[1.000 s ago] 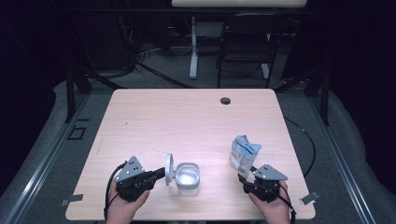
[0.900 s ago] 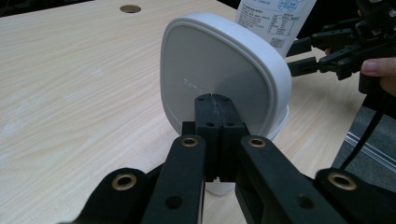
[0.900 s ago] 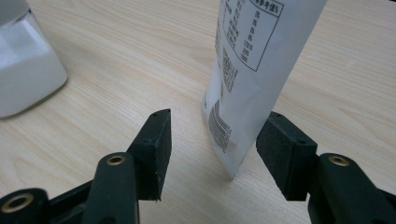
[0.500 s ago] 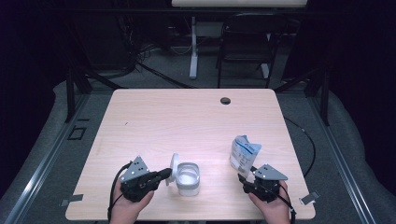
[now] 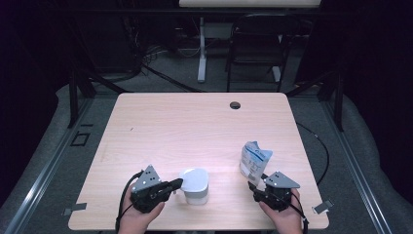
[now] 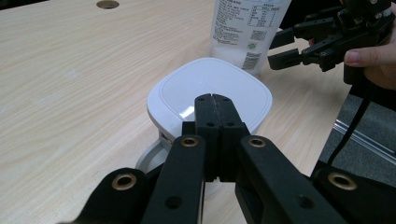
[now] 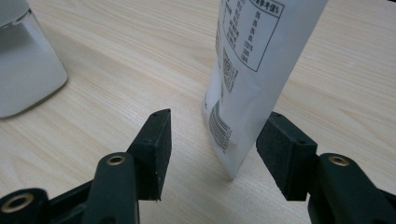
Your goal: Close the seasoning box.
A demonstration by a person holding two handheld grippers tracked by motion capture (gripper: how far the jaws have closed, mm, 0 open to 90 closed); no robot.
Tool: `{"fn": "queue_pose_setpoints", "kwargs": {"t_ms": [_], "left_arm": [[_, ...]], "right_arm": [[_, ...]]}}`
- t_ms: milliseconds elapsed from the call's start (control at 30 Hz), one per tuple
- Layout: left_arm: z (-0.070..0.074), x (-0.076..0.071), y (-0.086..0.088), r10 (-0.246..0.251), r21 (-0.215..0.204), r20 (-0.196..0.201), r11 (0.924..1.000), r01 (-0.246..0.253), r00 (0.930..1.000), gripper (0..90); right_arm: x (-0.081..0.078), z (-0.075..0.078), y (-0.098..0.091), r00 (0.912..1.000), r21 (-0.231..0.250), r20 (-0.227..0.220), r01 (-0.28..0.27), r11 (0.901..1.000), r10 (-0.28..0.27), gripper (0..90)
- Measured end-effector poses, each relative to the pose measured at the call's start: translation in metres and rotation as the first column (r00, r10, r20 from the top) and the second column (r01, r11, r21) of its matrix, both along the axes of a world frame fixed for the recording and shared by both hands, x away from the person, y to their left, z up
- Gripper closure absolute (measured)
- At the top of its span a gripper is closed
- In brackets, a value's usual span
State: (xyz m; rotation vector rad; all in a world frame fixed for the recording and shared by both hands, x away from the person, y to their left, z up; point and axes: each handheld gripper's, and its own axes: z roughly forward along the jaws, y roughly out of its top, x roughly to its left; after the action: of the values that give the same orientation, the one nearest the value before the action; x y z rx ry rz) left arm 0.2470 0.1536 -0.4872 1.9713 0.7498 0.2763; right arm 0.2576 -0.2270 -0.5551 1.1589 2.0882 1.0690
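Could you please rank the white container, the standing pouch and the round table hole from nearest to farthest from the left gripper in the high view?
From the left gripper:
1. White container, right at its shut tips.
2. Standing pouch, farther right, by the right gripper.
3. Round table hole, near the far edge.

Lab or test room, dimly lit. Bare light-wood table [image 5: 195, 126] with cable hole [image 5: 235, 105], standing alone on grey floor mat [image 5: 63, 161]. Black metal frame posts [image 5: 75, 92] beside it. Loose cables [image 5: 146, 68] on floor behind, plus desk leg [image 5: 201, 53] and dark chair [image 5: 255, 48].
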Motion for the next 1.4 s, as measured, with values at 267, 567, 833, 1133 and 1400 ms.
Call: {"fn": "queue_pose_setpoints", "kwargs": {"t_ms": [267,567,833,1133,1400], "left_arm": [[0.001,-0.001,0.002,0.006,-0.011,0.002,0.9999,-0.006,1.0000,90.0],[0.004,-0.001,0.007,0.013,-0.010,0.004,0.9999,-0.013,0.9999,90.0],[0.004,0.000,0.016,0.037,-0.021,0.001,0.9991,-0.037,0.9993,90.0],[0.003,0.004,0.030,0.071,-0.028,-0.004,0.9971,-0.071,0.9975,90.0],[0.003,0.005,0.048,0.115,-0.037,-0.008,0.9927,-0.115,0.9934,90.0]], "right_arm": [[0.000,0.000,0.000,0.9999,0.006,0.010,0.006,1.0000,-0.006,45.3],[0.000,0.000,0.000,0.9999,0.005,0.008,0.006,1.0000,-0.006,45.3],[0.000,0.001,0.000,0.9999,0.008,0.011,0.006,0.9999,-0.006,45.2],[0.000,0.001,-0.001,0.9999,0.008,0.010,0.007,0.9999,-0.007,44.9],[-0.001,0.001,-0.001,0.9999,0.008,0.010,0.004,1.0000,-0.004,44.8]]}}
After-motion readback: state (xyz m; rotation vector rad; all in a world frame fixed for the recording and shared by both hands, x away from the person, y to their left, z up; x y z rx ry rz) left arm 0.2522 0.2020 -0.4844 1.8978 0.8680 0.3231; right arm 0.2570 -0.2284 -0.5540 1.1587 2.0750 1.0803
